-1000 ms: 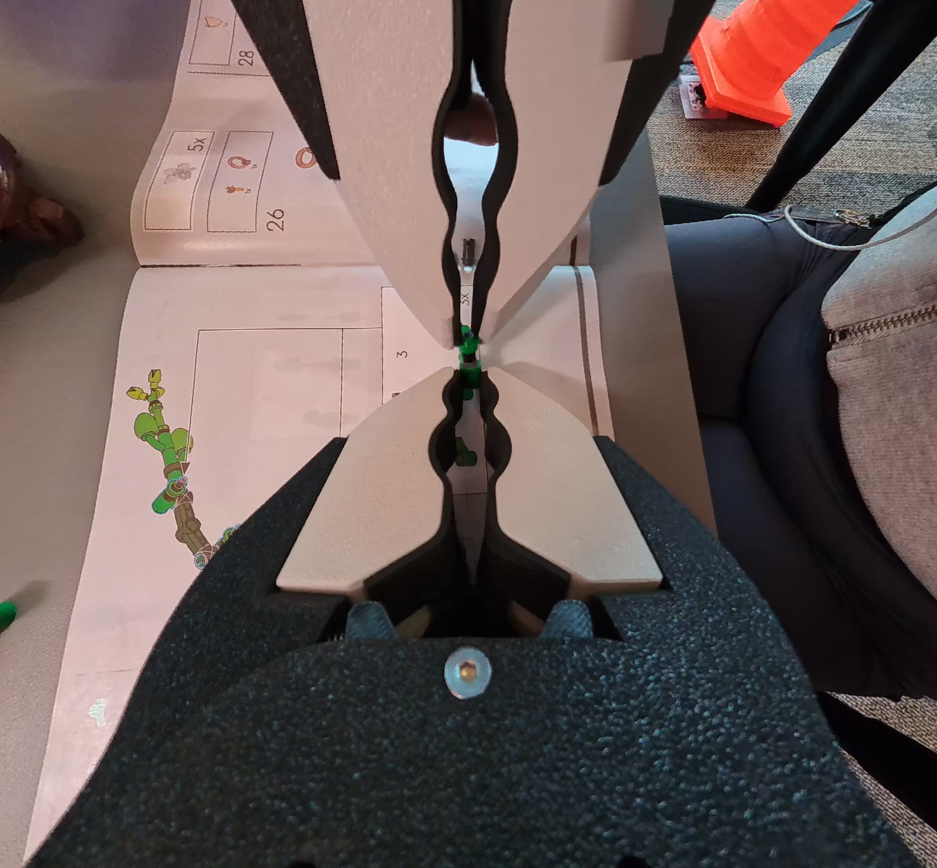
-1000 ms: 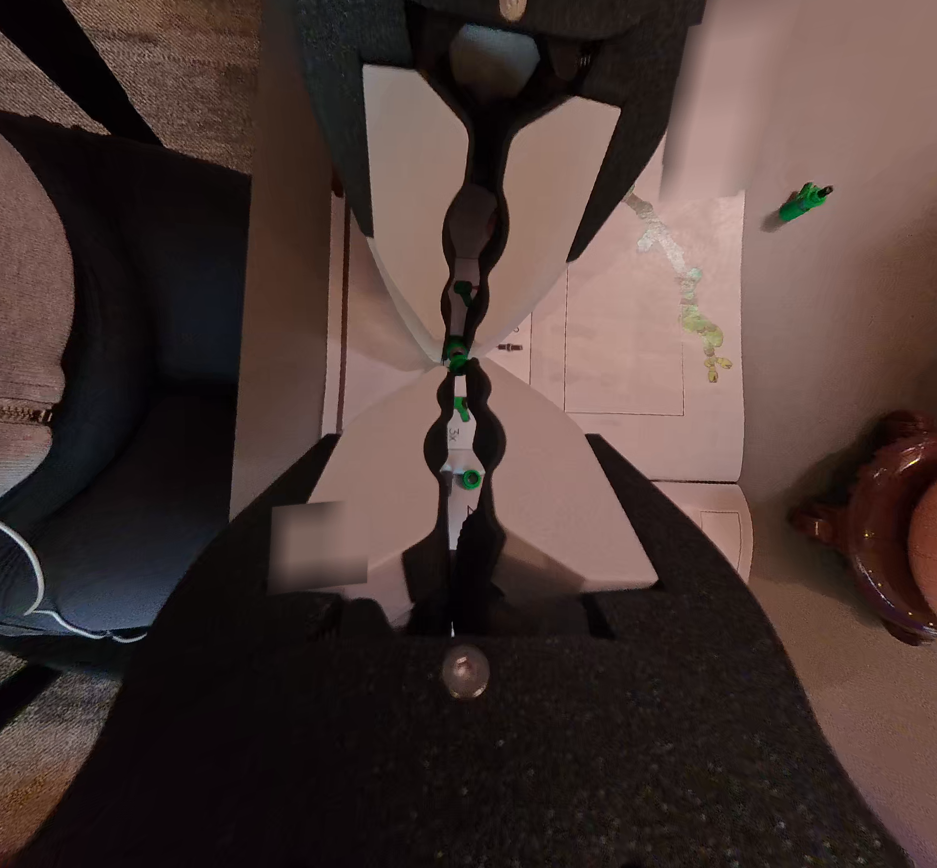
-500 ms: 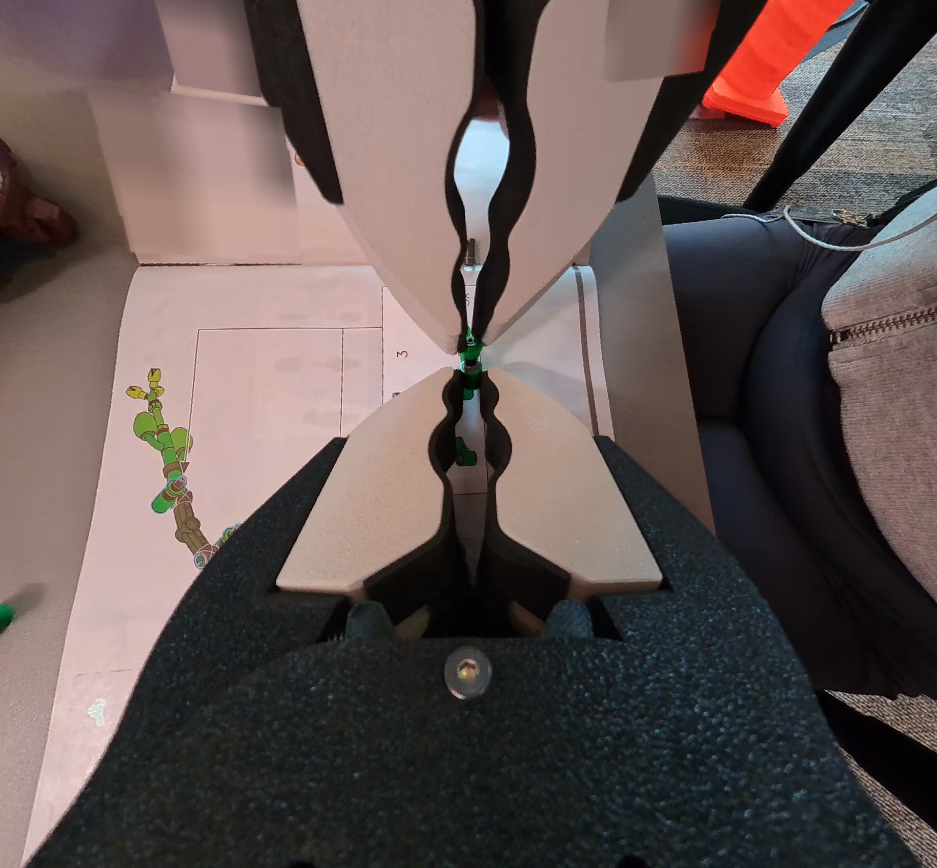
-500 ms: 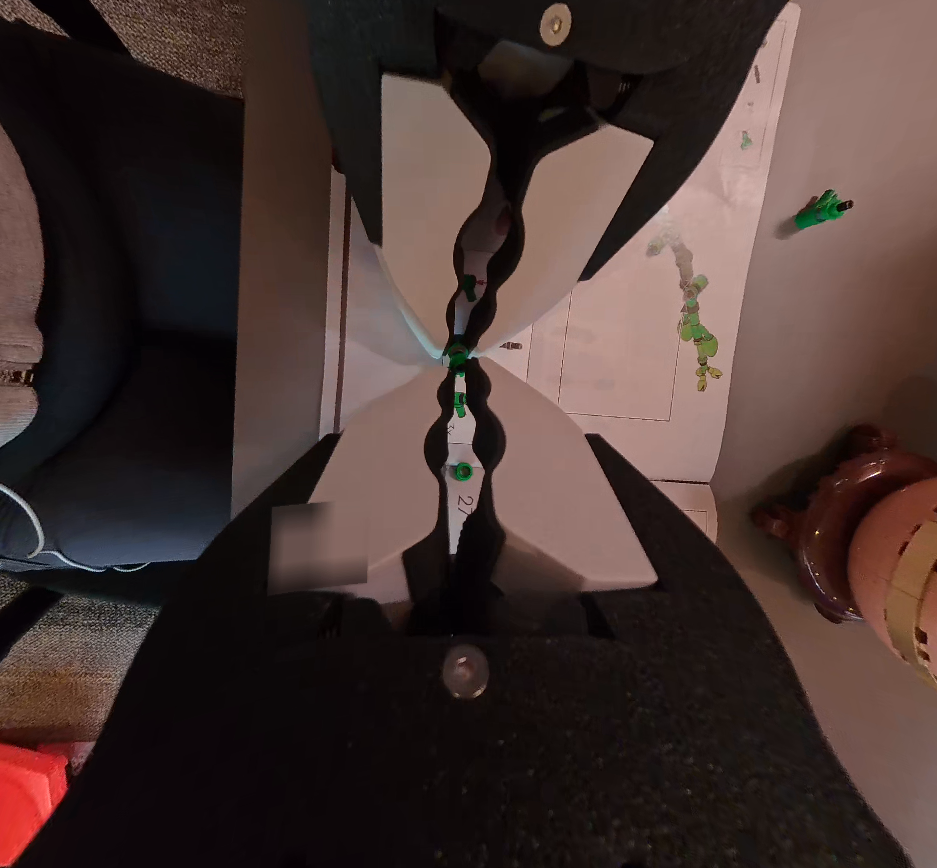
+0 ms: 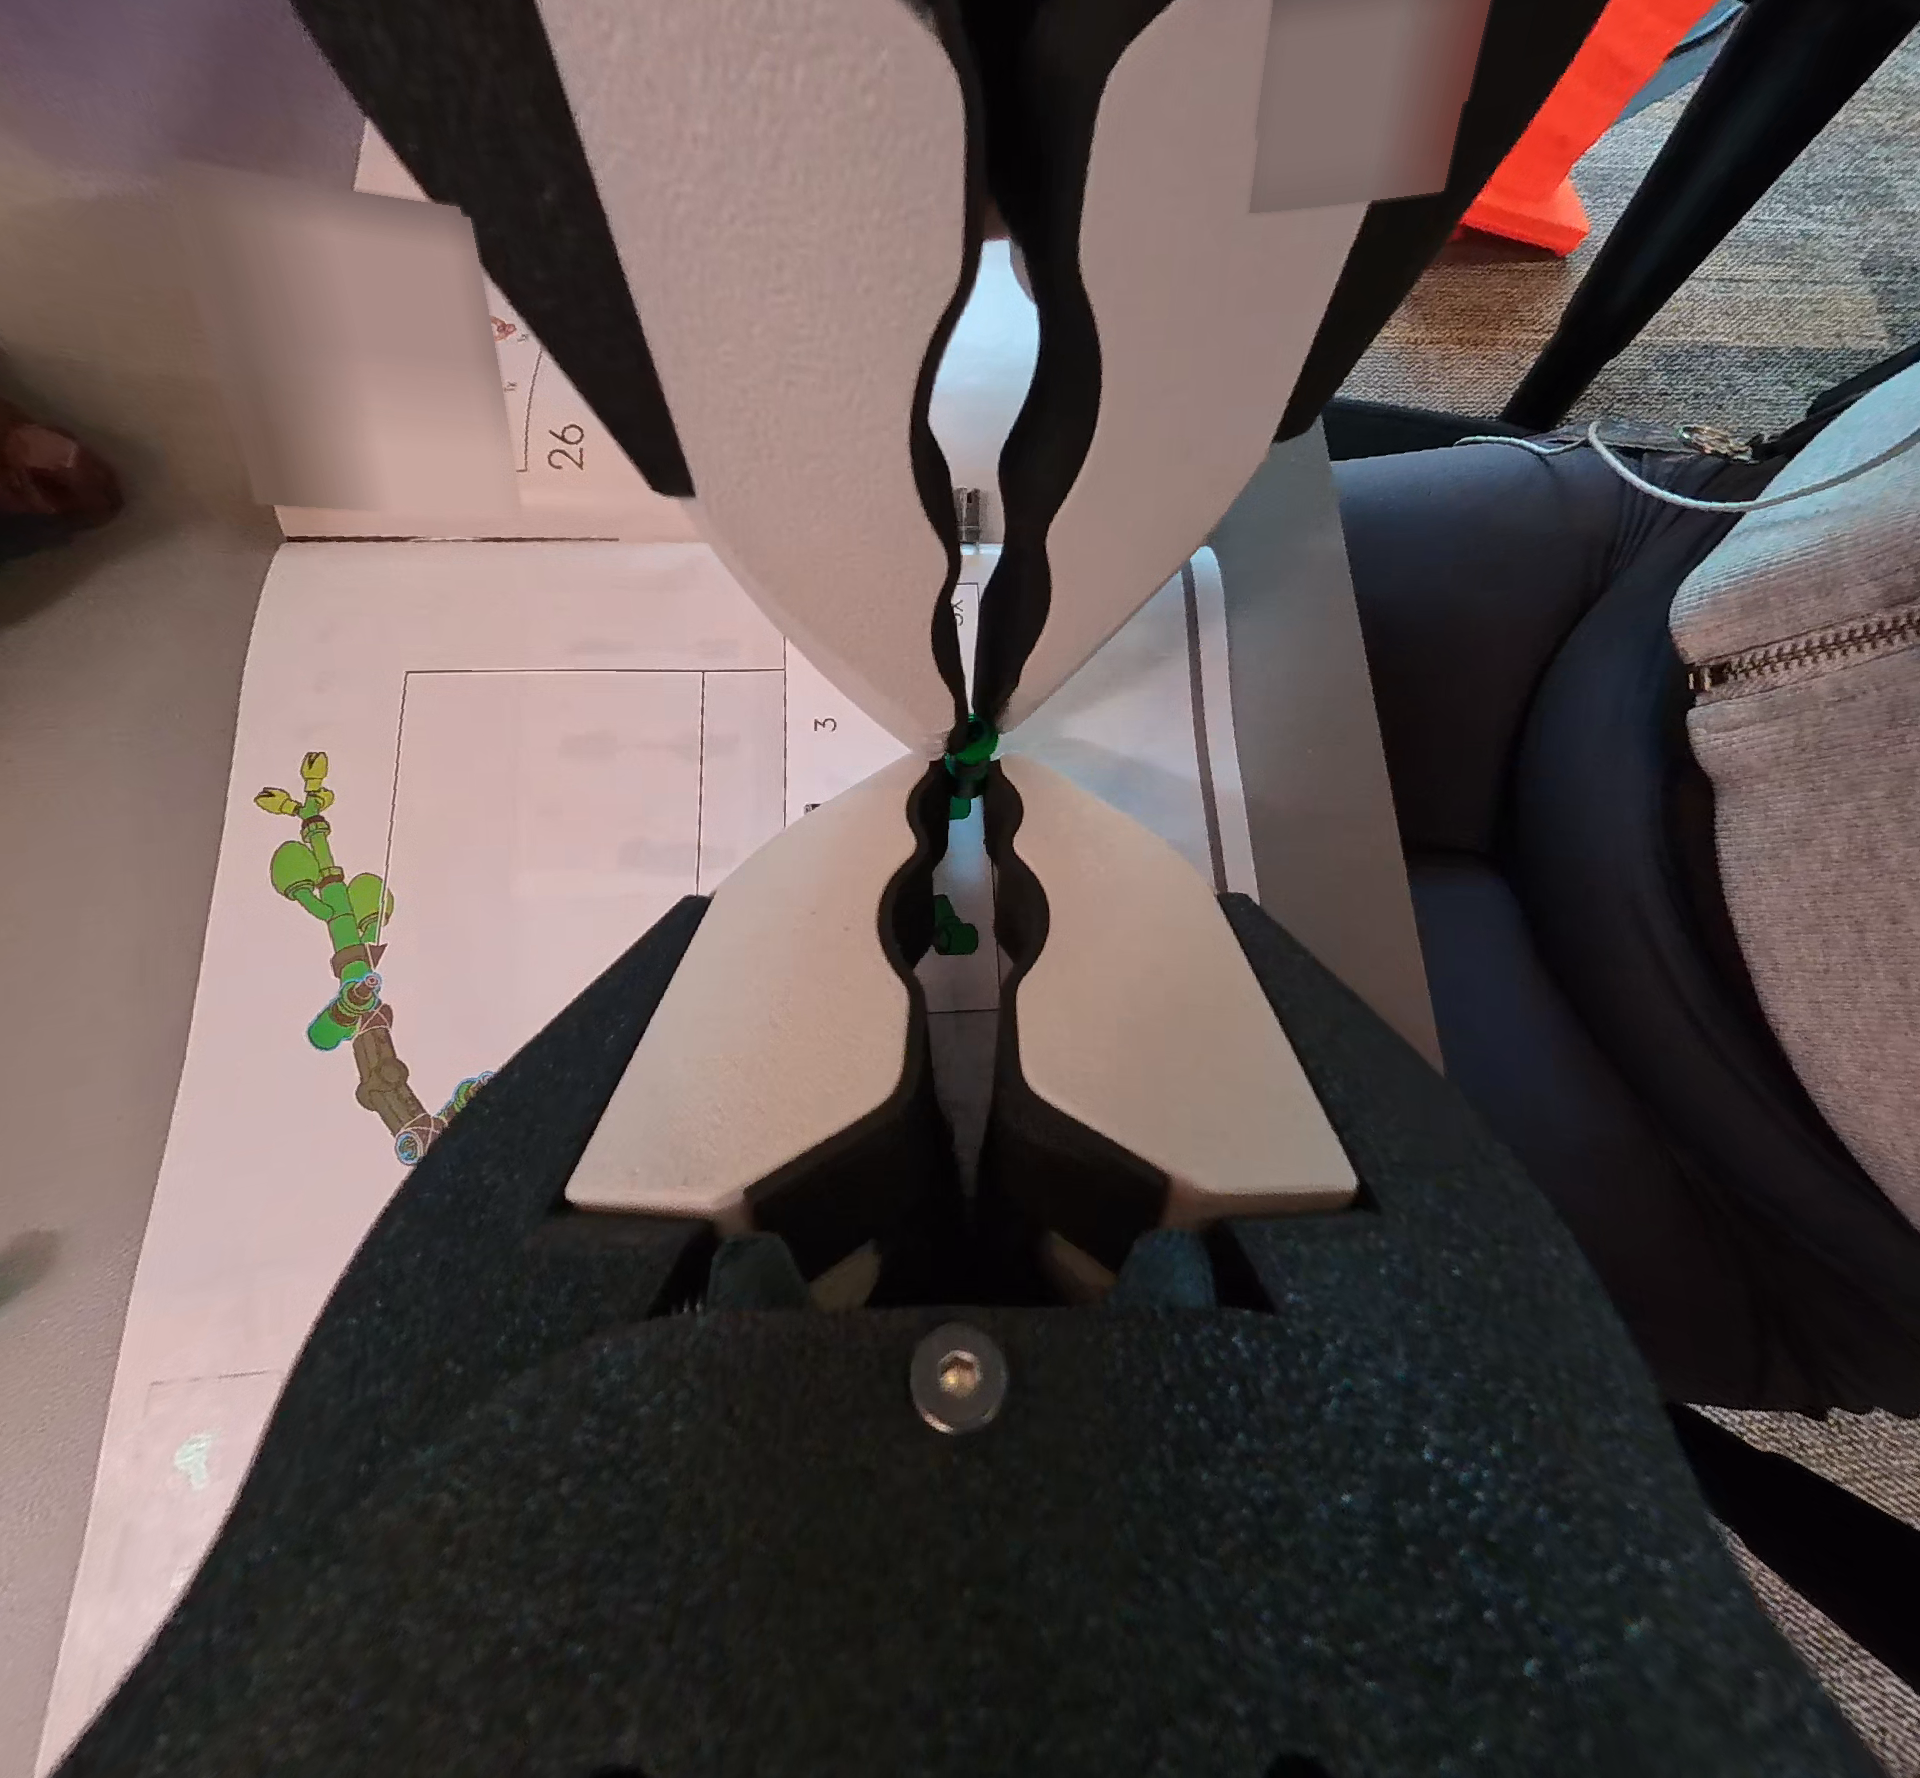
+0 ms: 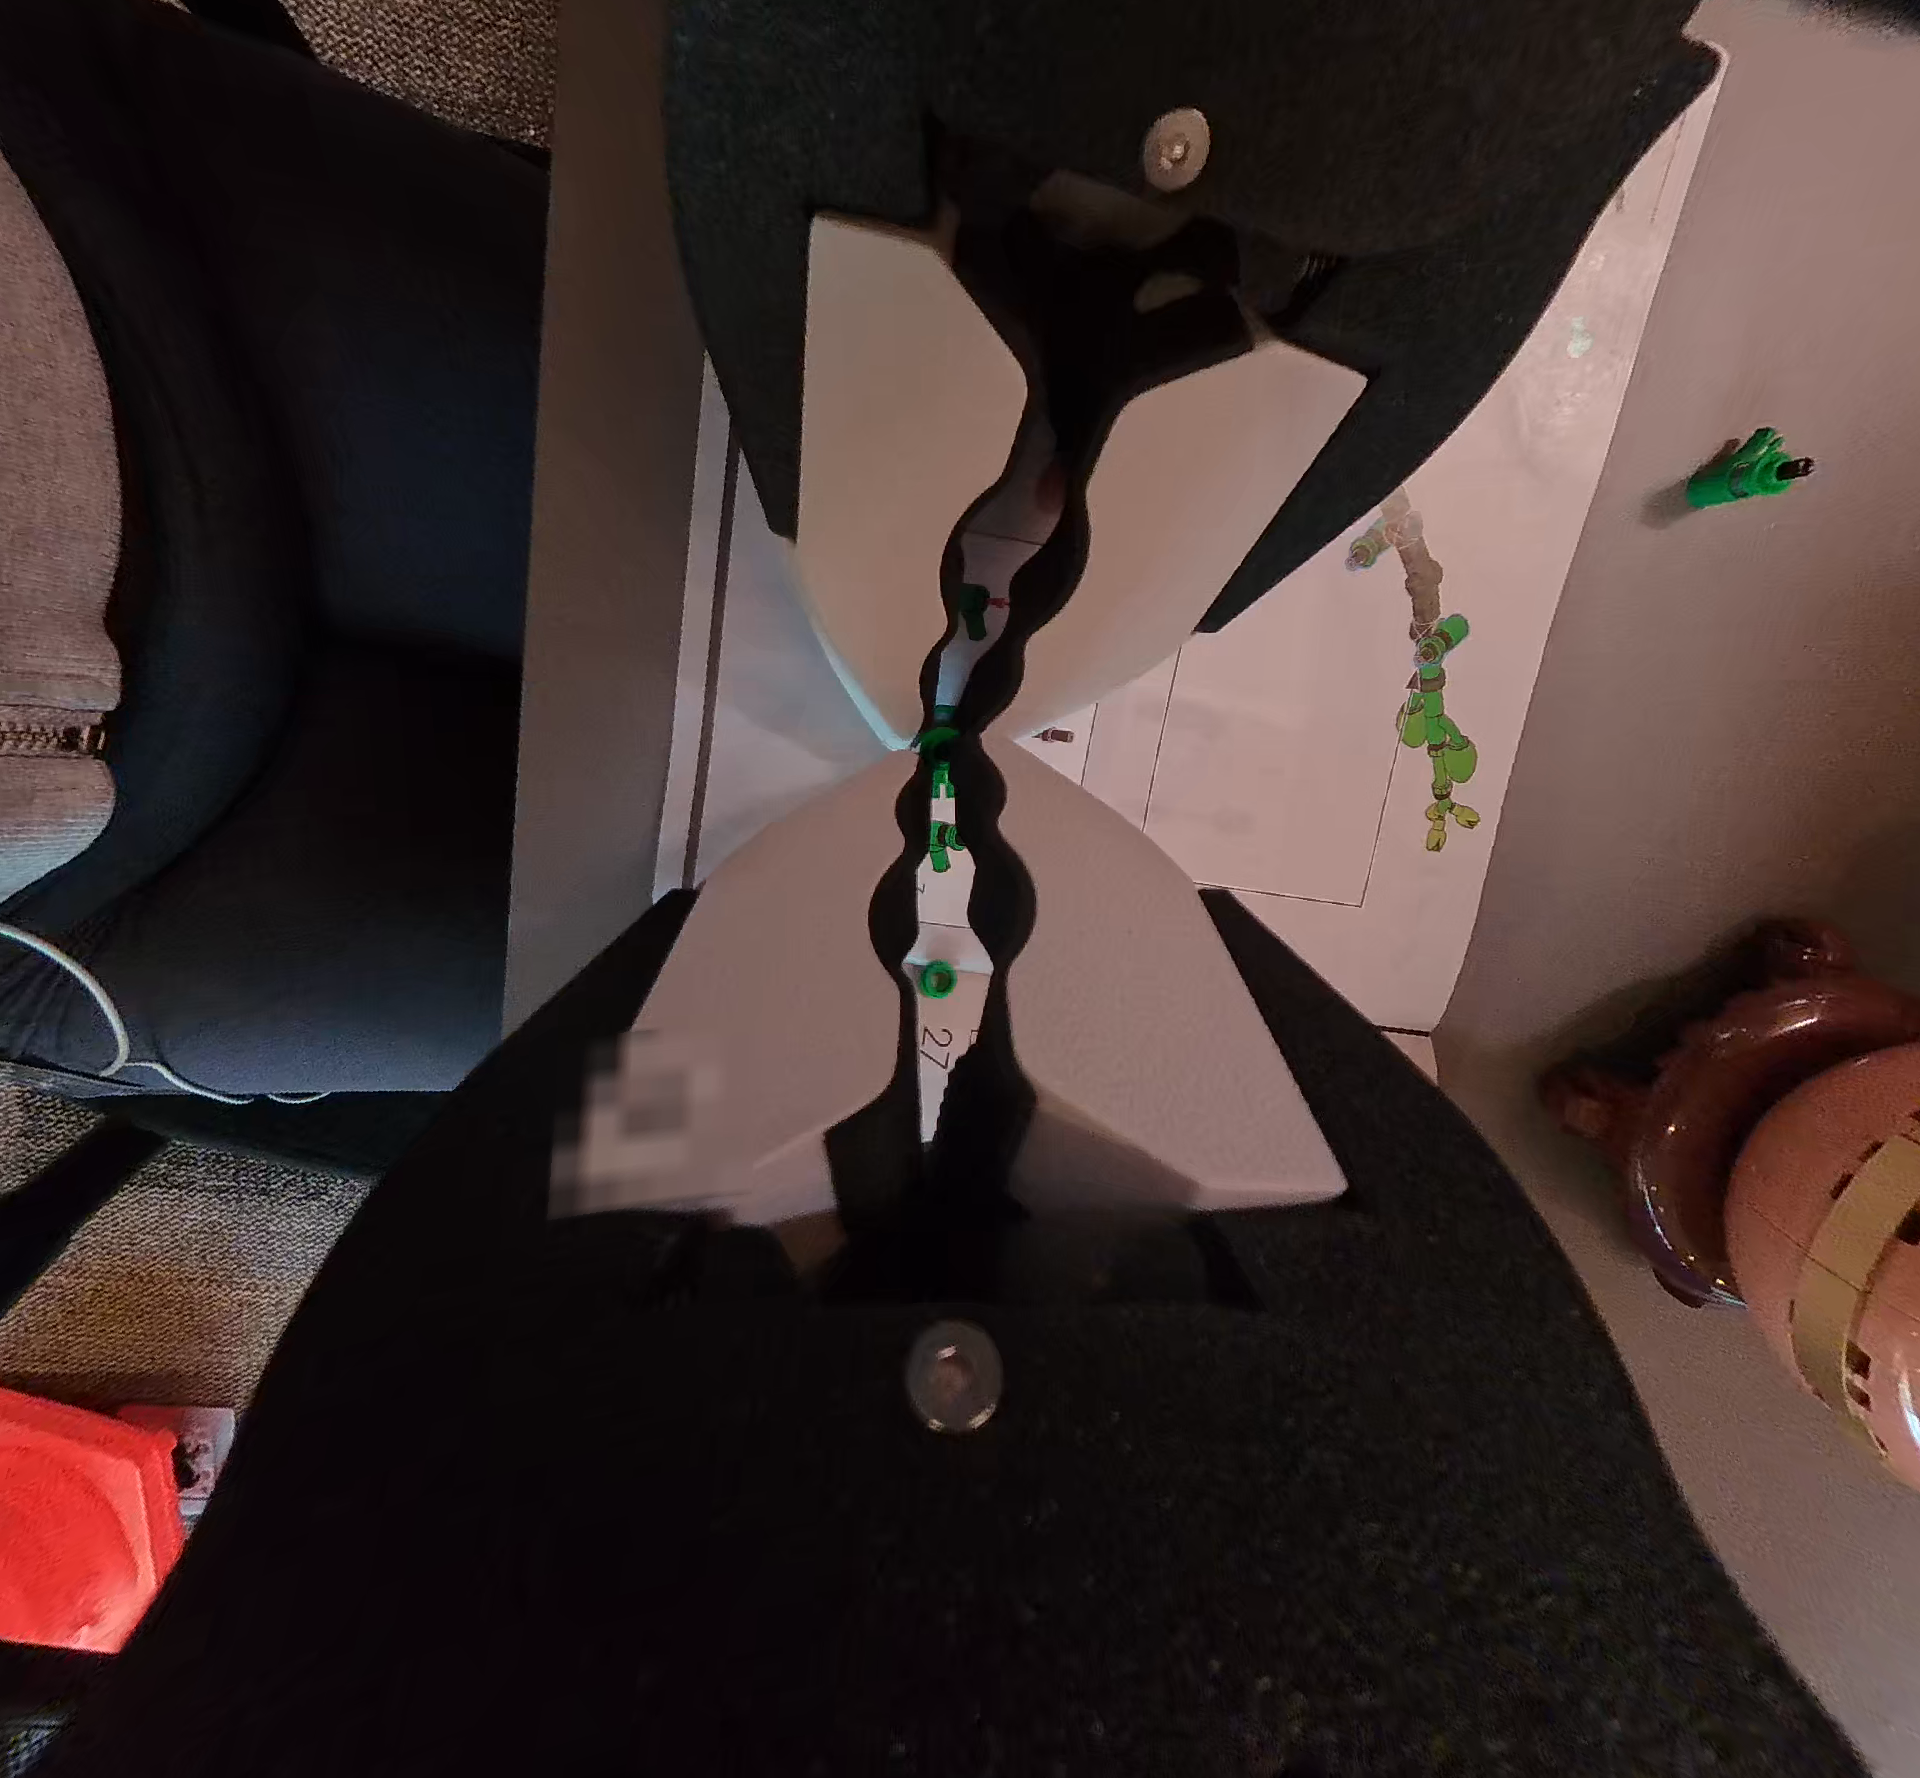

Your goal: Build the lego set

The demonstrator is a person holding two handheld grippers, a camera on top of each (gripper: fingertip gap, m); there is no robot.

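Pale grey table [image 5: 83,793] fills most of both views, with an open instruction booklet [image 5: 520,897] lying flat on it and grey carpet [image 5: 1714,201] beyond the edge. Over the booklet the two grippers meet tip to tip. The left gripper [image 5: 964,772] has its fingers [image 5: 1091,949] drawn close together and clamped on a small green plastic piece [image 5: 975,743], a short round part with a darker stub behind it. The right gripper [image 6: 940,754] comes in from the opposite side, and its fingers [image 6: 1081,949] are likewise pinched on a small green piece at the same spot; whether the two grippers hold one joined part or two parts pressed together, I cannot tell. The piece hangs just above the booklet page, near the page's inner edge, over a printed box with small green drawings. A drawn green and brown branch figure [image 5: 332,928] sits farther out on the same page.

Another loose green piece [image 6: 1740,476] lies on the table beyond the booklet, well apart from the grippers. A brown round pot-like model [image 6: 1787,1157] stands near the booklet's corner. A seated person's dark trouser leg [image 5: 1558,793] and grey zipped top [image 5: 1818,793] show beside the table, and an orange cone [image 5: 1600,97] stands on the carpet
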